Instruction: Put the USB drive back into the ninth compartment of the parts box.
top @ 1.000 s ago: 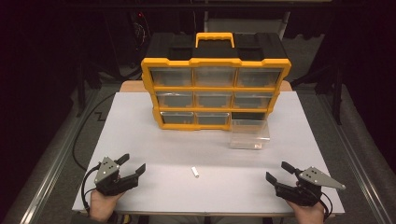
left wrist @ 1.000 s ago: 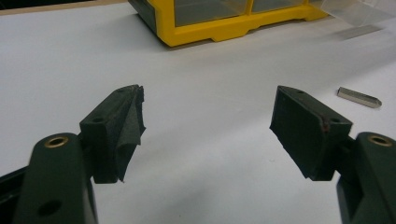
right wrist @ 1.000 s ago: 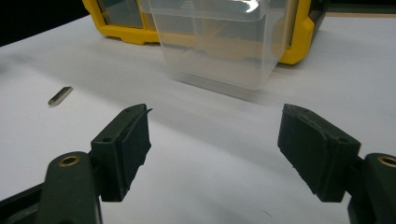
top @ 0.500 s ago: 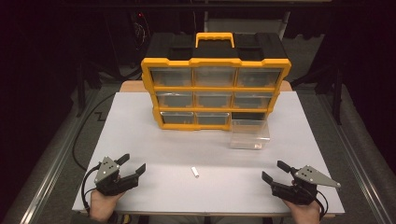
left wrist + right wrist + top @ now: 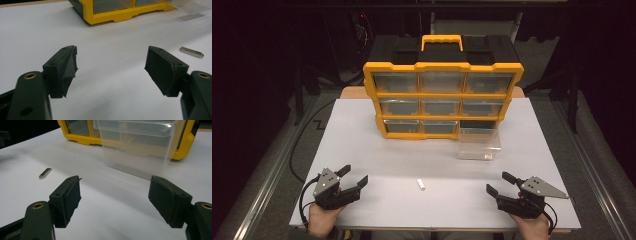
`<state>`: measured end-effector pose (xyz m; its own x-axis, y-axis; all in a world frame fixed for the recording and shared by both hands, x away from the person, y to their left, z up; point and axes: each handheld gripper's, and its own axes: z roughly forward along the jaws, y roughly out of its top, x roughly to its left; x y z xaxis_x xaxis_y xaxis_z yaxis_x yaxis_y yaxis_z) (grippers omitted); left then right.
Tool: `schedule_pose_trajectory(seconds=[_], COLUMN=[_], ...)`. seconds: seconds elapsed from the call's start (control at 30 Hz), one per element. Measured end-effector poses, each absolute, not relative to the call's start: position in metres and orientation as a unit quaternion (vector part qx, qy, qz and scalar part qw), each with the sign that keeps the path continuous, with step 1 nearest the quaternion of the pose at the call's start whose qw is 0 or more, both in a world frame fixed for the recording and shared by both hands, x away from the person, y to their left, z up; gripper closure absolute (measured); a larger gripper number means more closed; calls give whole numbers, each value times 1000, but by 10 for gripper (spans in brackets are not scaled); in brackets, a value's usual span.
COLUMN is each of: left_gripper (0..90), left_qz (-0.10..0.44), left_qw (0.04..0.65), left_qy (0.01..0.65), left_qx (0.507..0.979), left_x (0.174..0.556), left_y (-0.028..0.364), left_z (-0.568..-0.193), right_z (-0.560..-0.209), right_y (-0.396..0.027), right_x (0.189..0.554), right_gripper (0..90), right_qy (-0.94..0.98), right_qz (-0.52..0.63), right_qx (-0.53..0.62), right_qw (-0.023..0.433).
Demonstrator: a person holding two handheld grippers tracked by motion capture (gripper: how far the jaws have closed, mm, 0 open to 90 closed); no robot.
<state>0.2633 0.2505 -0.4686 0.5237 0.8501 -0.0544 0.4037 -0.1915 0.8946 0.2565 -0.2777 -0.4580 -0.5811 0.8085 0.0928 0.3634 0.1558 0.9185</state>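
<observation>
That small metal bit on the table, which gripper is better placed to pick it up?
Left, marginally. The left gripper sits slightly nearer the metal bit than the right gripper; both are open, with nothing between.

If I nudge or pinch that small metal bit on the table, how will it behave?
The metal bit looks rigid and light. Its flat faces suggest it would slide rather than roll. Lying low on the smooth table, it may slip from the open left gripper.

**Three views, one bench**

The high view looks forward and down over the whole bench (image 5: 362,145). Each gripper view sits low, close to the surface, facing far; all three share the small metal piece (image 5: 421,184) and yellow organizer (image 5: 442,100).
</observation>
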Motion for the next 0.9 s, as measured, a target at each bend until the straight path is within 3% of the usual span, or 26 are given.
schedule_pose_trajectory(seconds=[0.9], left_gripper=[263], left_qz=[236], left_qw=[471], left_qy=[426], left_qx=[735], left_x=[264], left_y=[250], left_z=[-469], right_z=[-458], right_y=[-236], right_x=[268], right_gripper=[264], right_qy=[747], right_qz=[522], right_qx=[367], right_qw=[185])
